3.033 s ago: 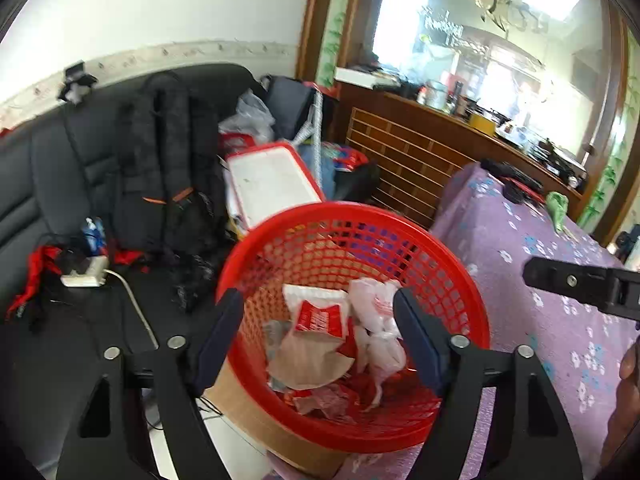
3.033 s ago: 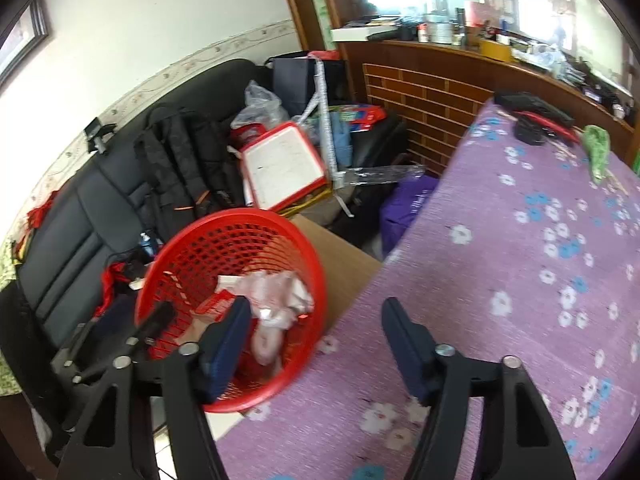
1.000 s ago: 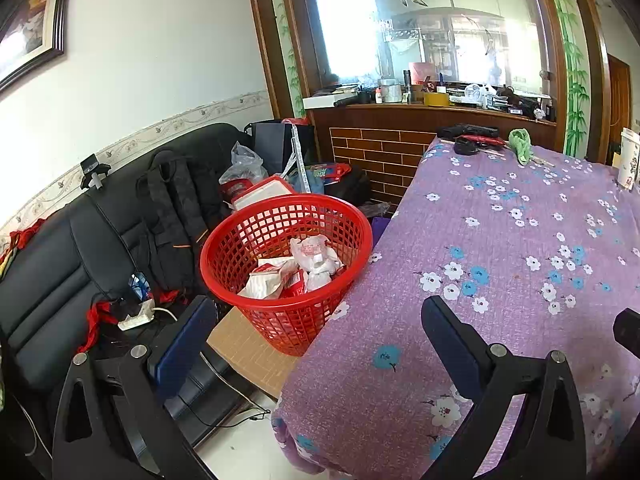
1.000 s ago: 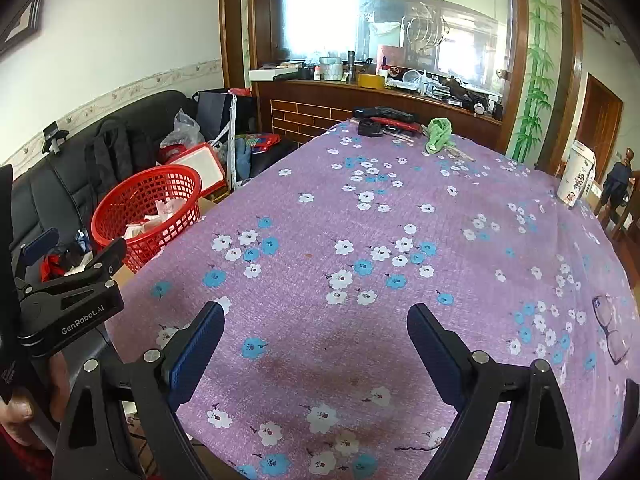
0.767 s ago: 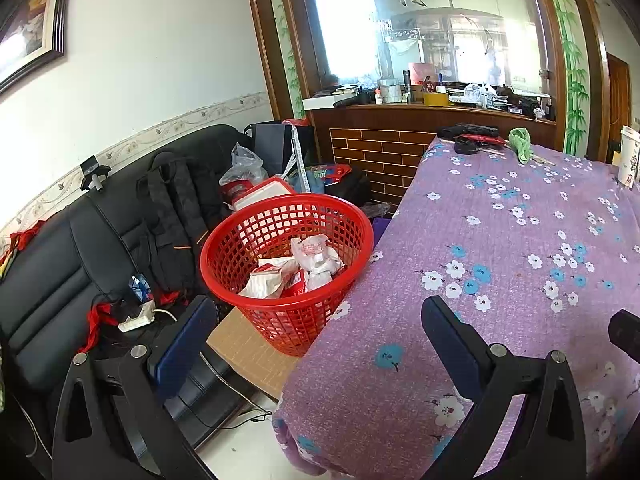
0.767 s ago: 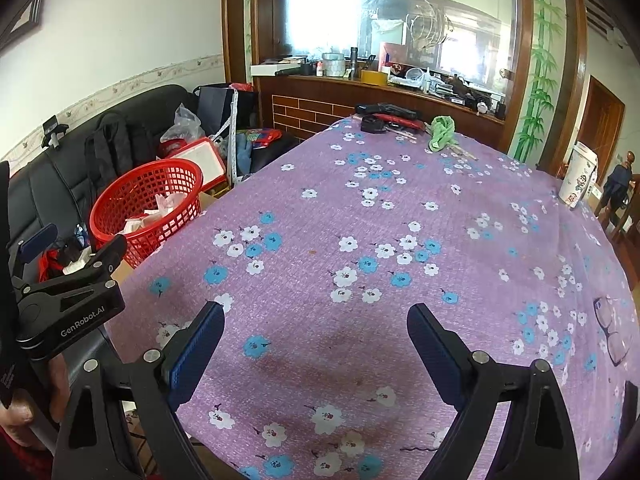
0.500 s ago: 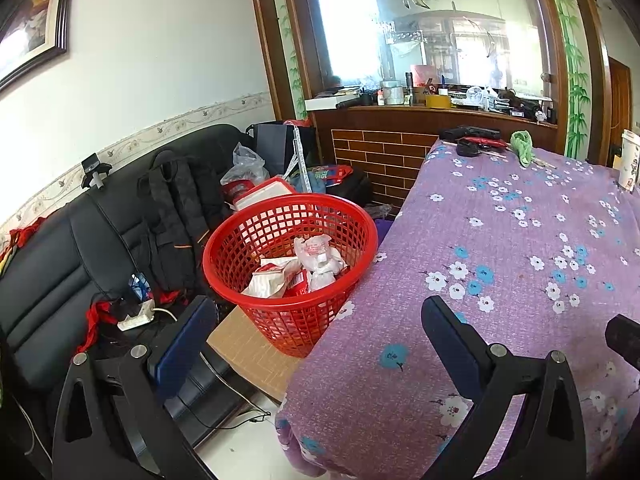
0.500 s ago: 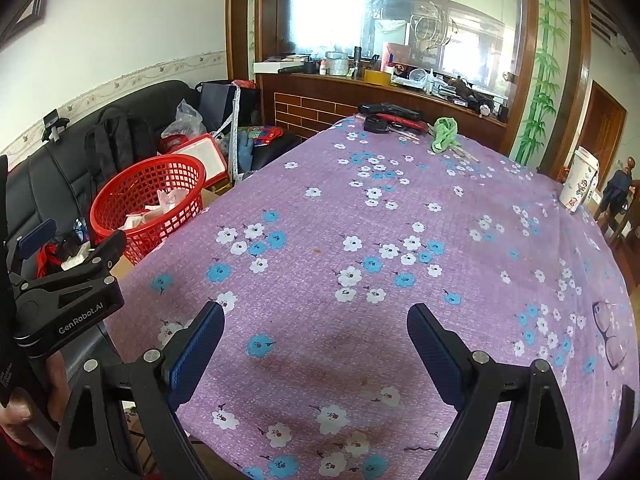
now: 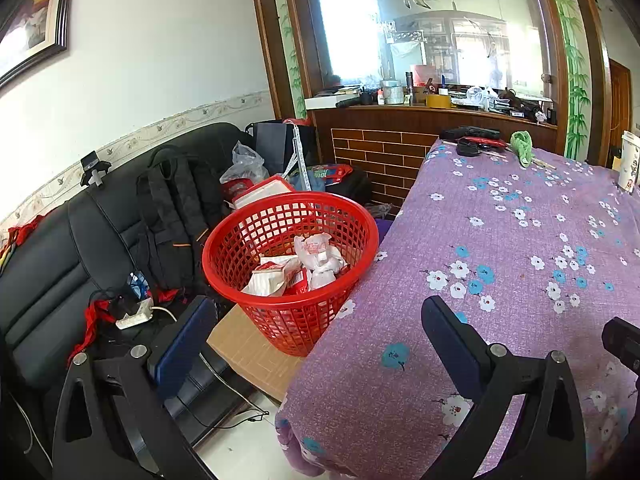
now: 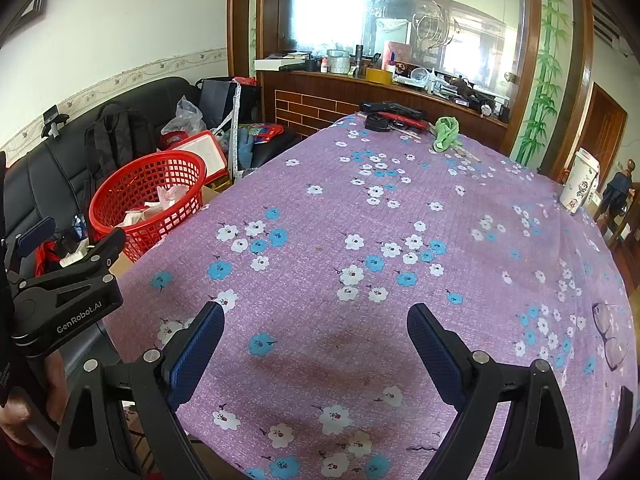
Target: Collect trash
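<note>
A red mesh basket [image 9: 288,220] stands on a cardboard box beside the table's left edge; it also shows in the right wrist view [image 10: 150,184]. Crumpled white and red wrappers [image 9: 298,270] lie inside it. My left gripper [image 9: 316,328] is open and empty, held back from the basket near the table corner; it appears in the right wrist view [image 10: 68,276]. My right gripper [image 10: 316,340] is open and empty above the near part of the purple flowered tablecloth [image 10: 400,220].
A black sofa [image 9: 60,248] with a black backpack [image 9: 176,208] stands left of the basket. On the table: a green cloth [image 10: 447,132], black and red items [image 10: 390,118], a paper cup [image 10: 579,184], glasses [image 10: 610,336]. A brick counter [image 9: 380,148] stands behind.
Three seconds ago both grippers were right over the basket; they have pulled back to the table's near end. In the last second, almost nothing has moved.
</note>
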Tool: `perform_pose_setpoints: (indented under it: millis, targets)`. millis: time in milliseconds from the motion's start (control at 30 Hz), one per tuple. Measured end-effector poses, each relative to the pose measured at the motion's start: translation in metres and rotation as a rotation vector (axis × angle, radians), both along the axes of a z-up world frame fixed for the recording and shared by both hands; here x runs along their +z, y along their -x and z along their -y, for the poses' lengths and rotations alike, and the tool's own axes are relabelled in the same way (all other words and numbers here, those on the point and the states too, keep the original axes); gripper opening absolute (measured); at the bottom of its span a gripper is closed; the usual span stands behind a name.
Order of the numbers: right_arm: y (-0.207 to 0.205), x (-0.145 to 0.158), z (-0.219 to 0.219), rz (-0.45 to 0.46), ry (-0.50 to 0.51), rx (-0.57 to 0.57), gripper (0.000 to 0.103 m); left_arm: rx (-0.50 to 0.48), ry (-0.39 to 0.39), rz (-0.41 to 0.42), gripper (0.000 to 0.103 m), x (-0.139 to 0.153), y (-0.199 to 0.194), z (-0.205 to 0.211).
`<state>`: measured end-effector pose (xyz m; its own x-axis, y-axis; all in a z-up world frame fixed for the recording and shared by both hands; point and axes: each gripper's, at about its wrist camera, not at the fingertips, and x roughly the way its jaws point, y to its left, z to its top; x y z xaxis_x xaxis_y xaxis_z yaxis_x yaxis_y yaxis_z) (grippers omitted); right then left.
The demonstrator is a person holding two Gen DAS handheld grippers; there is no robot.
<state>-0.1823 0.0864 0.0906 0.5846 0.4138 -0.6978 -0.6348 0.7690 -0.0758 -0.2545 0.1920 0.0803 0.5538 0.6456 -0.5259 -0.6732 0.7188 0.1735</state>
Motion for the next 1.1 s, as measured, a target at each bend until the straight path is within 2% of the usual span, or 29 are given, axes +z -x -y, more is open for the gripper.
perform_pose_setpoints:
  millis: [1100]
  targets:
    - [-0.0029, -0.0043, 0.0023, -0.019, 0.015, 0.0, 0.095, -0.007, 0.007, -0.003, 0.102, -0.0086, -0.0022, 0.0007]
